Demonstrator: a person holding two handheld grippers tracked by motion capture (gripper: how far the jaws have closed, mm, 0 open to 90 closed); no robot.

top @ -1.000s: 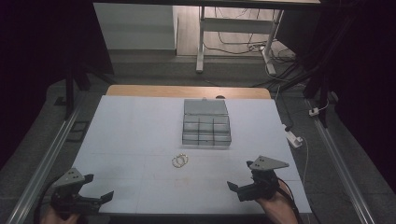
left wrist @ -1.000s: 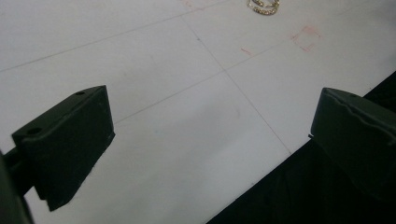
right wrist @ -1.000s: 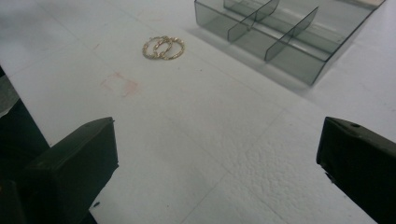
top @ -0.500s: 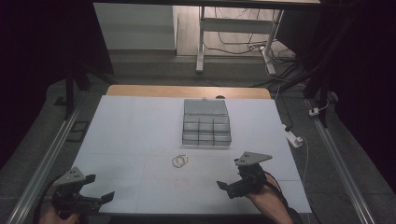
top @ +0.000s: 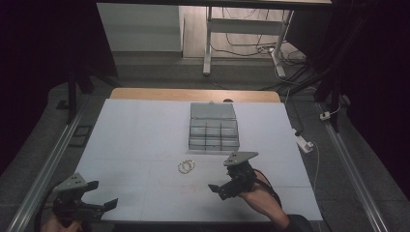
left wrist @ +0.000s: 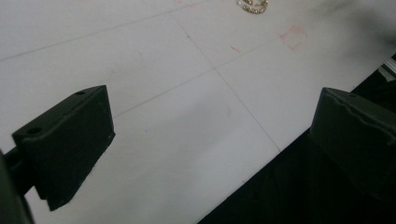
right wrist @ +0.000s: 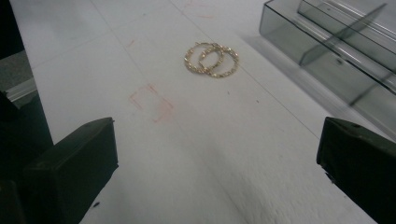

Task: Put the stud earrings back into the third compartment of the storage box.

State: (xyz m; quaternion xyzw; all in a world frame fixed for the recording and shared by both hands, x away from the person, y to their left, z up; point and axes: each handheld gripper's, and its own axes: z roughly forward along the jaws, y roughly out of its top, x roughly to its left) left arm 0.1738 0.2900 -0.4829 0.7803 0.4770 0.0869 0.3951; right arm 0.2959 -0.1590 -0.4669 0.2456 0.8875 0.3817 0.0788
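Two gold hoop earrings (top: 186, 166) (right wrist: 211, 59) lie overlapping on the white table, just in front of a clear compartment box (top: 213, 126) (right wrist: 336, 51). My right gripper (top: 227, 176) (right wrist: 219, 172) hovers open right of the hoops, its jaws wide apart and pointing toward them, nothing between them. My left gripper (top: 99, 195) (left wrist: 210, 144) is open at the table's front left corner, its jaws straddling the table edge; the earrings (left wrist: 252, 5) lie far ahead of it.
A faint red square mark (right wrist: 150, 103) is drawn on the table in front of the hoops. A white power strip (top: 303, 142) lies off the right table edge. Metal rails (top: 48, 164) run along both sides.
My right gripper has moved left and forward across the table toward the earrings. The left gripper has barely shifted.
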